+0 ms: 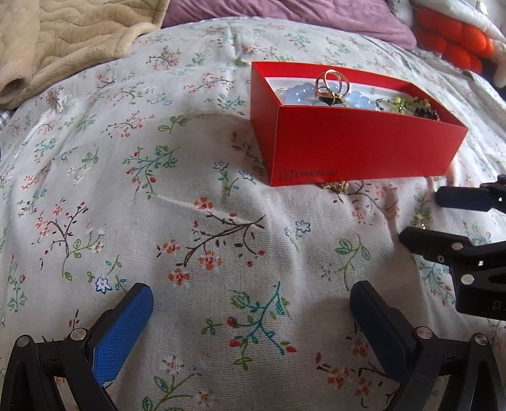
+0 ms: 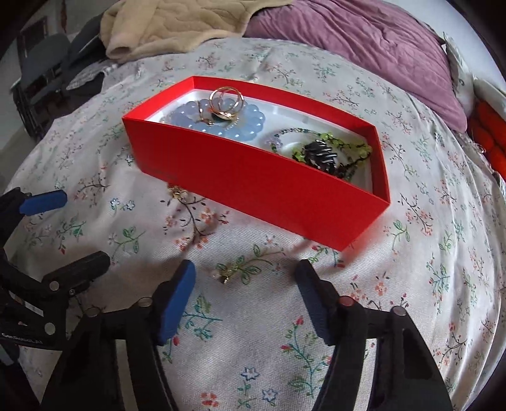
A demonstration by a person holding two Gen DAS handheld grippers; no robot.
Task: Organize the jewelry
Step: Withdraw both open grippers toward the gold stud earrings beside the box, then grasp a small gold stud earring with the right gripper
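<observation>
- my right gripper [image 2: 245, 278] has its jaws parted over the floral bedsheet [image 2: 95, 227], nothing pinched; no pad touches anything.
- a small gold earring [image 2: 225, 275] lies on the sheet in the gap between those fingers, nearer the blue pad [image 2: 177, 303], apart from both.
- my left gripper [image 1: 251, 316] is spread wide too, released, only printed cloth between its blue pads [image 1: 123, 335].
- from the left wrist view i see the right gripper's fingers come in at the right edge, with a tiny gold piece on the sheet between them.
- a second gold piece [image 2: 177, 192] sits on the sheet tight against the near wall of the red box [image 2: 253, 177]; whether it is tucked under the box edge i cannot tell.
- the red box is just ahead of the right gripper, open-topped, flat on the bed, white lining inside.
- in its left part: a pale blue bead bracelet [image 2: 218, 121] with gold rings [image 2: 225, 101] standing on top of it.
- in its right part: a green bead strand [image 2: 335, 142] tangled around a dark striped piece [image 2: 319, 156], and a small lilac bead loop beside them.
- beyond the box: a beige blanket [image 2: 164, 25] far left, a purple quilt [image 2: 363, 44] far right, something orange [image 2: 490, 126] at the right edge.
</observation>
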